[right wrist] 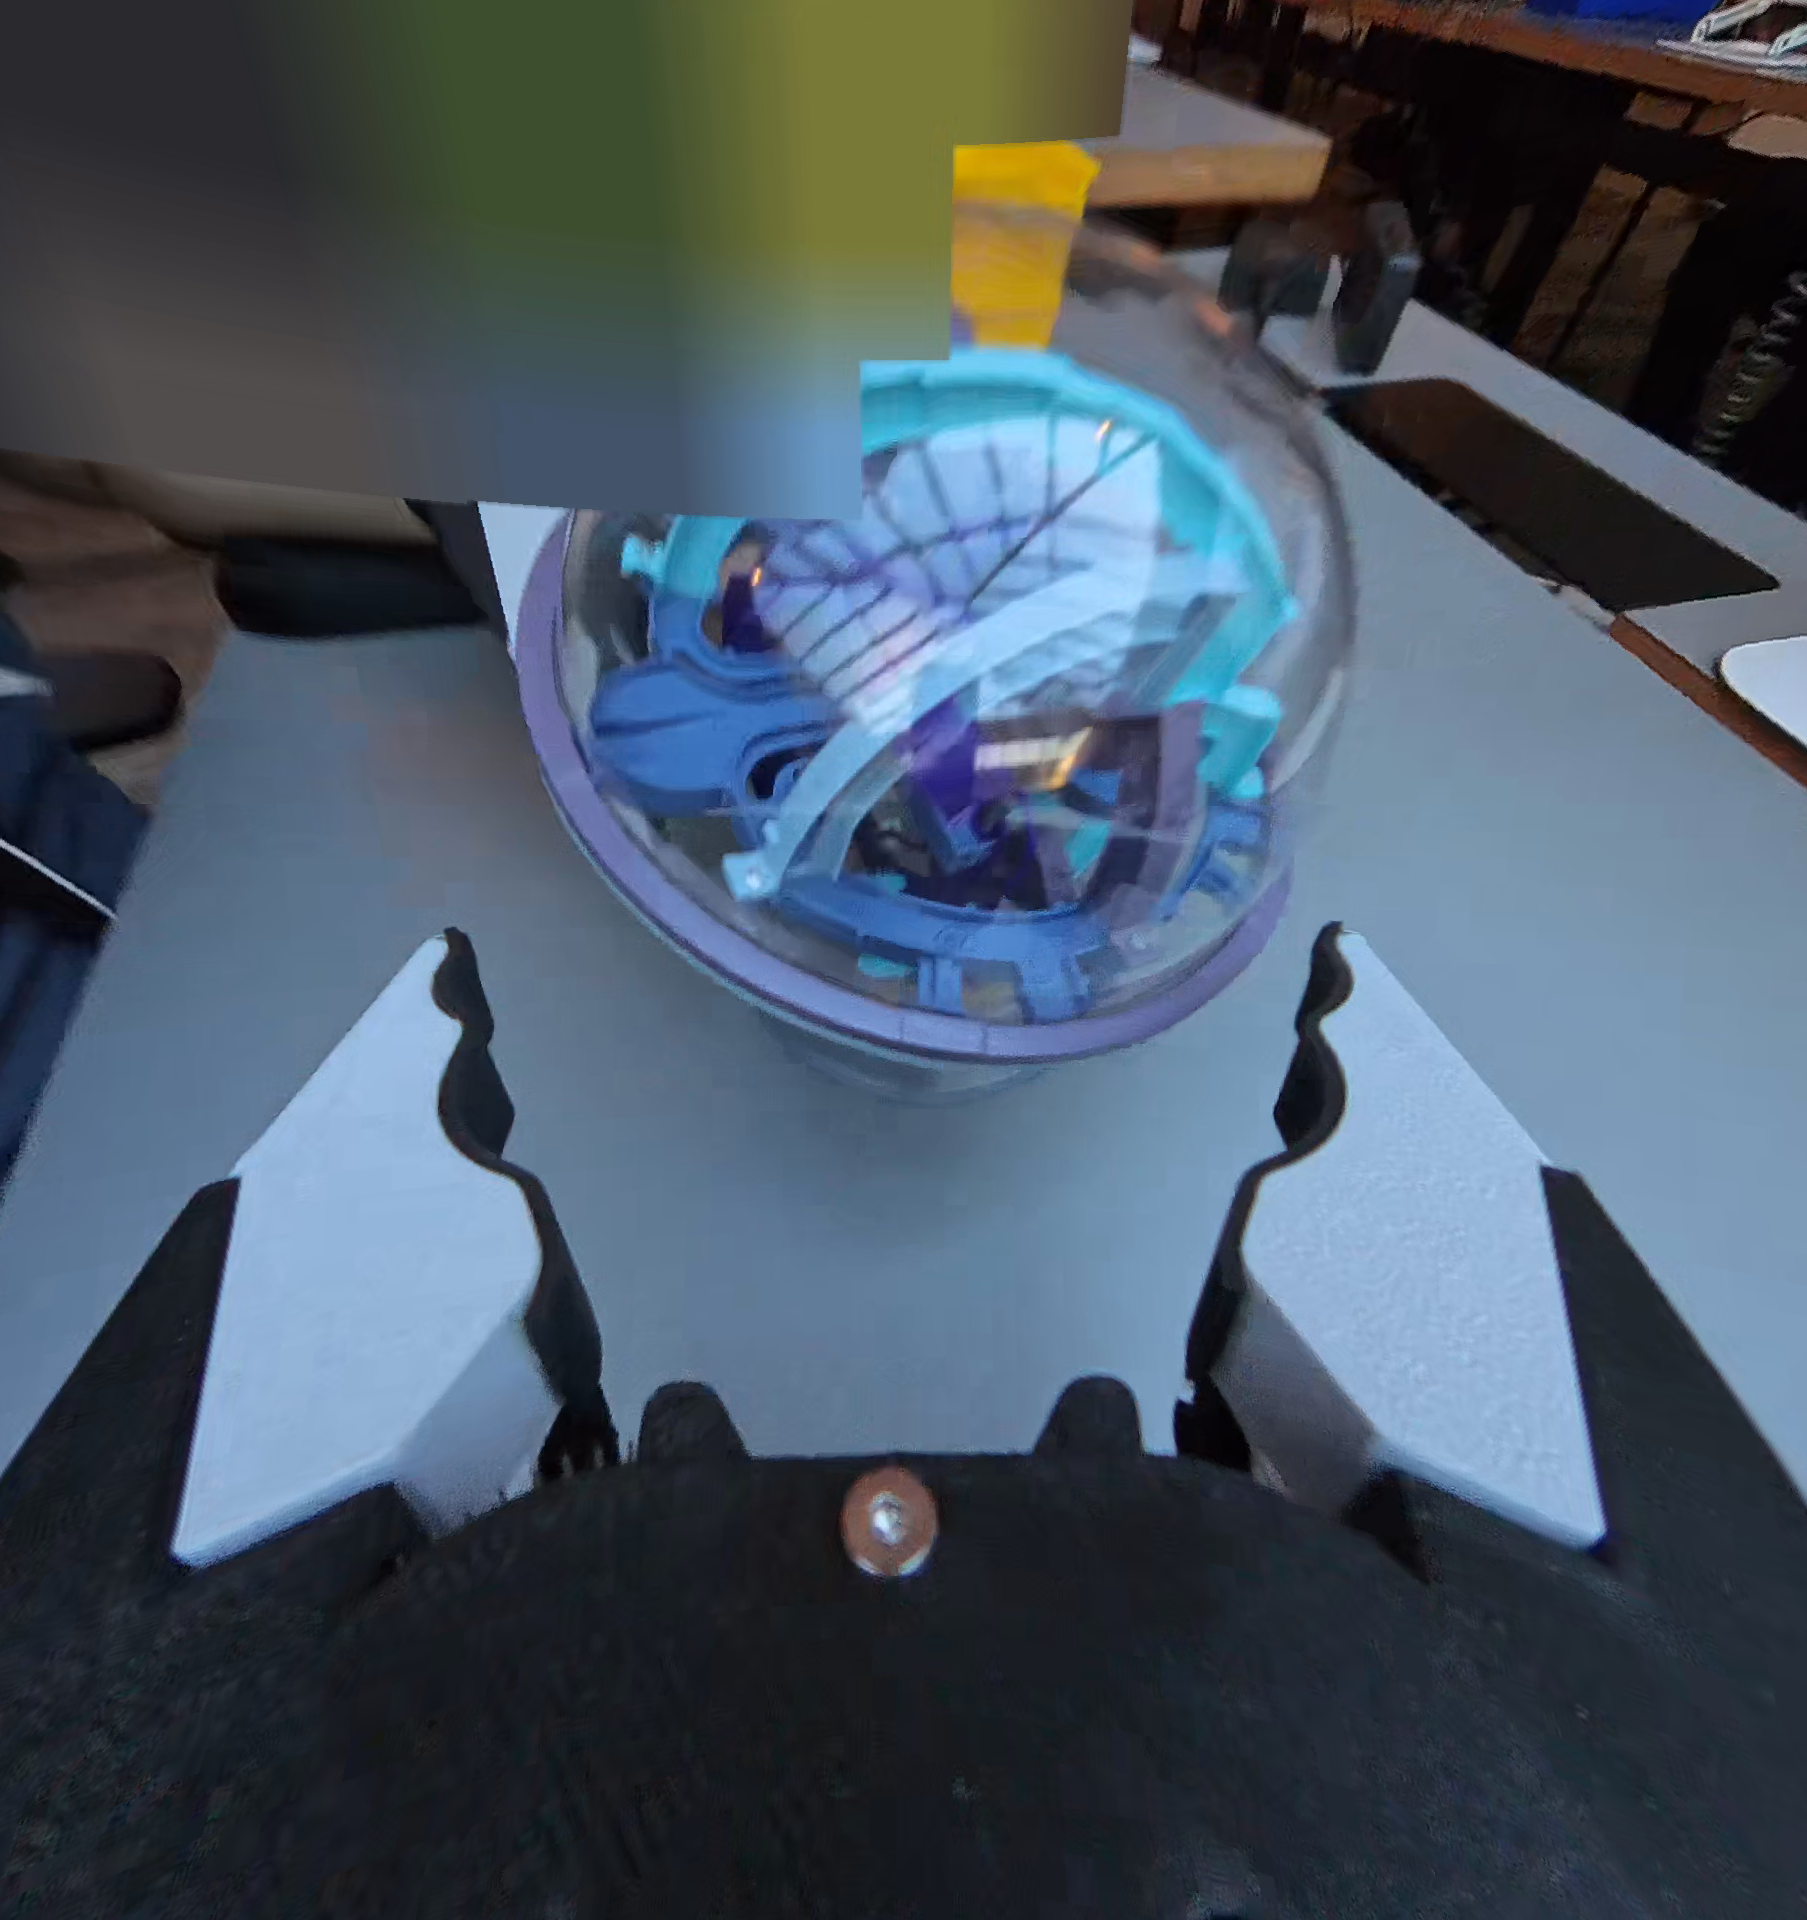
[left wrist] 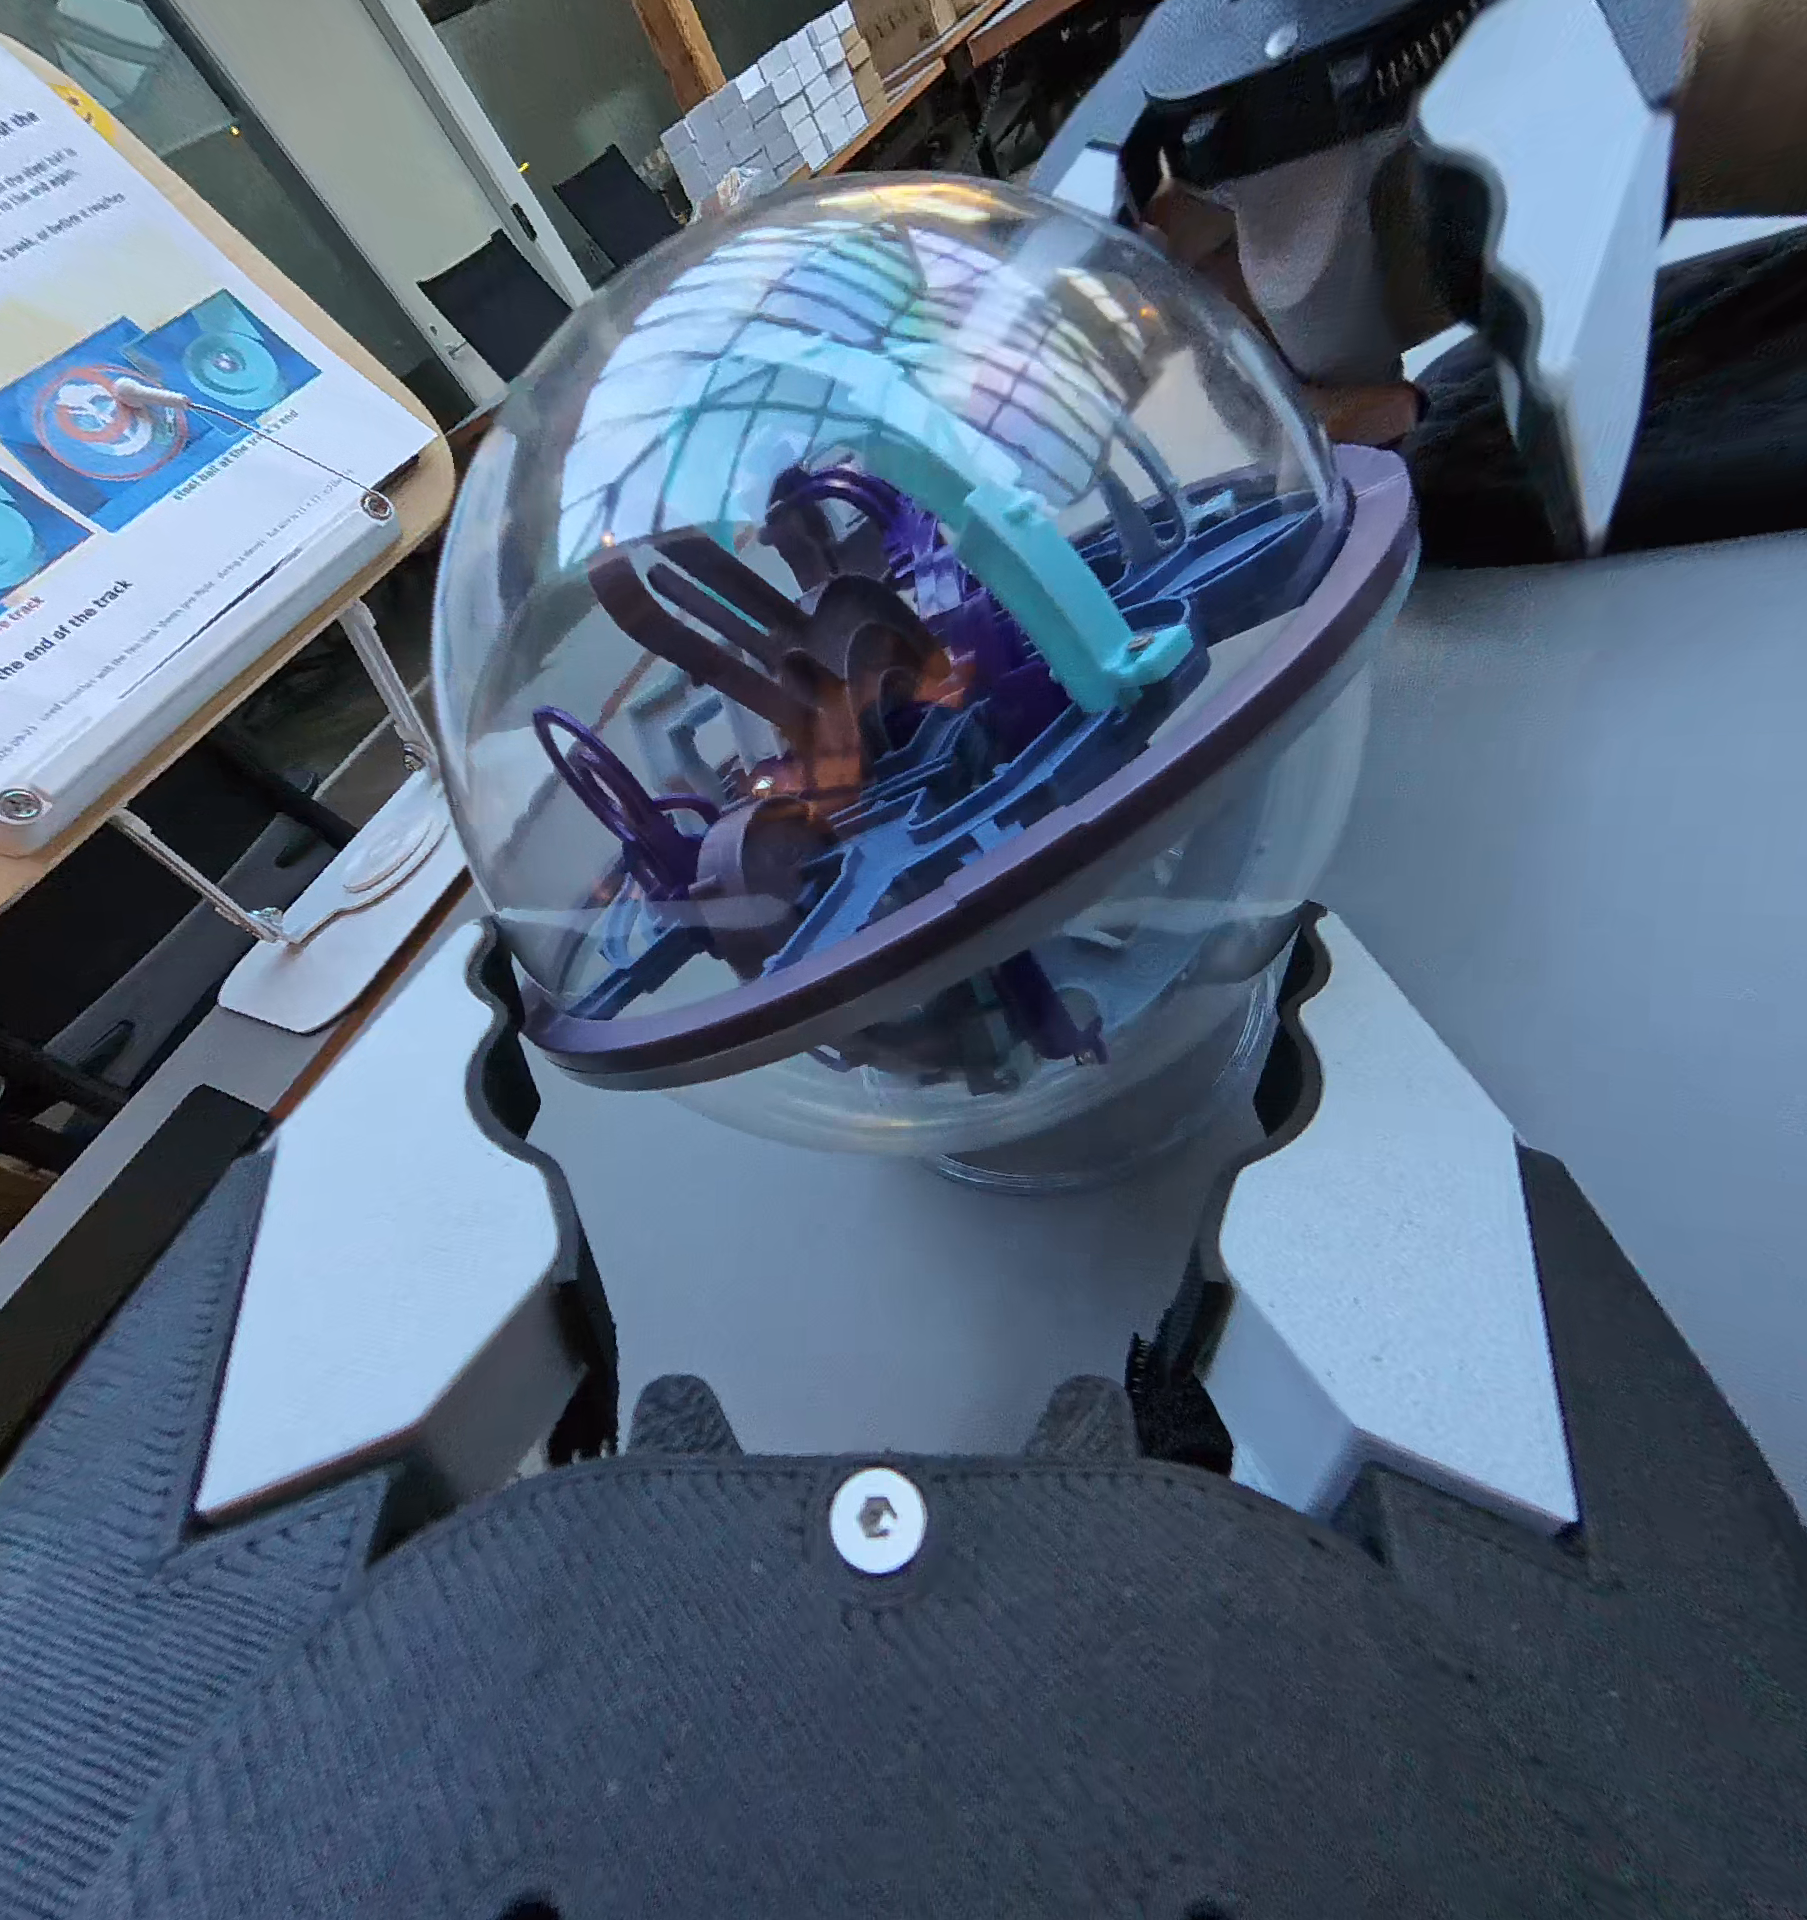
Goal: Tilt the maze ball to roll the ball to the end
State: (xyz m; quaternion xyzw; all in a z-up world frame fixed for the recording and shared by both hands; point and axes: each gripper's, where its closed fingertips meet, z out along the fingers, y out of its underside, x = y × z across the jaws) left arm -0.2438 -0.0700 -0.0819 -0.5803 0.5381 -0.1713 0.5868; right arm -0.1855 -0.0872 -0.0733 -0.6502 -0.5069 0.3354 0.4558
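Note:
The maze ball is a clear sphere with a purple rim and blue, teal and brown tracks inside. It rests tilted on a clear ring on the grey table. A small shiny speck near the brown track may be the steel ball. My left gripper holds the sphere's lower half between its fingertips. My right gripper is open and empty, just short of the maze ball, which looks blurred. One of its white fingers shows behind the sphere in the left wrist view.
An instruction sheet on a wooden stand stands at the left of the sphere. In the right wrist view a black mat and a white object lie to the right, and a yellow thing lies behind the sphere. A sleeve is at the left edge.

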